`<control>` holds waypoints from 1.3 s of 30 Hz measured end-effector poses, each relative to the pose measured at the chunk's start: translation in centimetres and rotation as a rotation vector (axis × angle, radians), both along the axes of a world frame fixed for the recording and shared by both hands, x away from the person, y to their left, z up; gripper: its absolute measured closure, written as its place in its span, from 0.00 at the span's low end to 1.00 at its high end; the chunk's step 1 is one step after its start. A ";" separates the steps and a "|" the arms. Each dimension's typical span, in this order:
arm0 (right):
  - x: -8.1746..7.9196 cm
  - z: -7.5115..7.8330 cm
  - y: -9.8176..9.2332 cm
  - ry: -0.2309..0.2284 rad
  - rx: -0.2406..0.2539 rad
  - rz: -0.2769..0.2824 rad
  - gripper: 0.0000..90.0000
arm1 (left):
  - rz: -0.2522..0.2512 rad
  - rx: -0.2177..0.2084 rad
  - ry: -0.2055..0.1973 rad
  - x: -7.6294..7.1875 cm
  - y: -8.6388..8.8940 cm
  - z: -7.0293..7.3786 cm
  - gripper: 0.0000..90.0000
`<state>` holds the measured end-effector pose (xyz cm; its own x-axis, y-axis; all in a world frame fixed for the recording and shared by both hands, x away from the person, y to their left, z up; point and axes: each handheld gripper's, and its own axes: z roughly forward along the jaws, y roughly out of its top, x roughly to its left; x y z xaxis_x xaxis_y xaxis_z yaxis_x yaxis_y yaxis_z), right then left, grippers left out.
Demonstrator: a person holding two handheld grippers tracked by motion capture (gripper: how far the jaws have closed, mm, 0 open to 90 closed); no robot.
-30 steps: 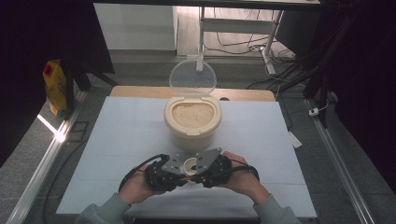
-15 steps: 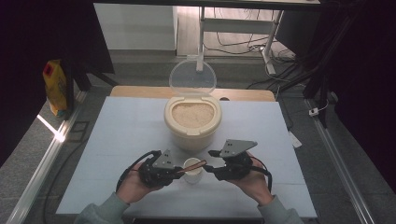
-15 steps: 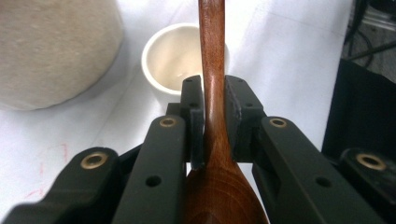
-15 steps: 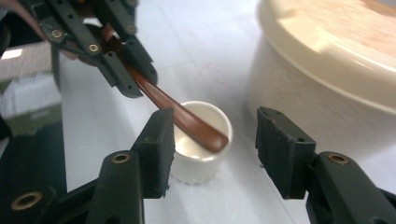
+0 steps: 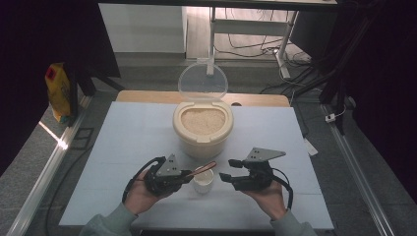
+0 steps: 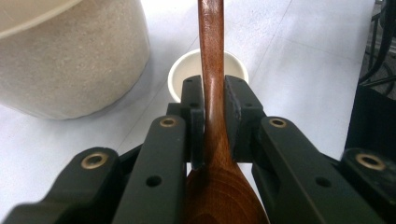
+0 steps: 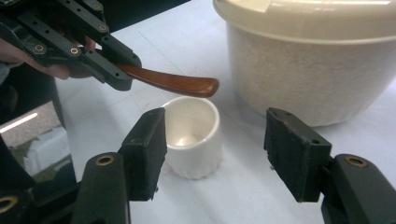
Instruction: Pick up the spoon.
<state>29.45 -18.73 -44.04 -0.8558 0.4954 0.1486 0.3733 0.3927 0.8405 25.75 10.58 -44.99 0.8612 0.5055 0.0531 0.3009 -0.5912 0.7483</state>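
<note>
Wooden spoon (image 6: 212, 70) clamped between left gripper (image 5: 183, 175) jaws, handle past tips. Right gripper (image 7: 215, 154) wide open, empty; cup (image 7: 192, 135) ahead between jaws, likely grasped next.

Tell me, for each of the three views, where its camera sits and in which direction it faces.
High view: above the person's side, facing forward and down on the pale tabletop; both hands and sleeves enter from the bottom.
Left gripper view: on the left gripper, looking along its jaws, shut on the brown wooden spoon.
Right gripper view: on the right gripper, jaws open, facing the left gripper across the table.
Shared: all three show the small white ceramic cup and the round cream rice container.
</note>
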 end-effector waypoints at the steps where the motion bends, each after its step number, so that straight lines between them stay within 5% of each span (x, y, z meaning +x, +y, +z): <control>1: 0.0 0.0 0.0 0.000 0.000 0.000 0.43 | 0.002 -0.002 -0.003 0.0 0.0 0.0 0.87; 15: 0.2 -0.9 1.6 0.070 0.085 -0.011 0.43 | -0.002 -0.033 -0.046 -0.5 -0.6 0.1 0.87; 22: 0.1 -0.9 2.4 0.070 0.122 -0.024 0.48 | -0.012 -0.045 -0.074 -1.0 -1.0 0.2 0.87; 39: 0.1 -0.7 2.6 0.084 0.235 -0.061 0.64 | -0.004 0.012 -0.123 -1.4 -1.4 0.0 0.88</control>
<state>29.58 -16.11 -44.70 -0.8053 0.4892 0.3350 0.4626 0.1650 0.8711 24.40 9.15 -45.04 0.8499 0.5006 0.1647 0.2044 -0.6011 0.7726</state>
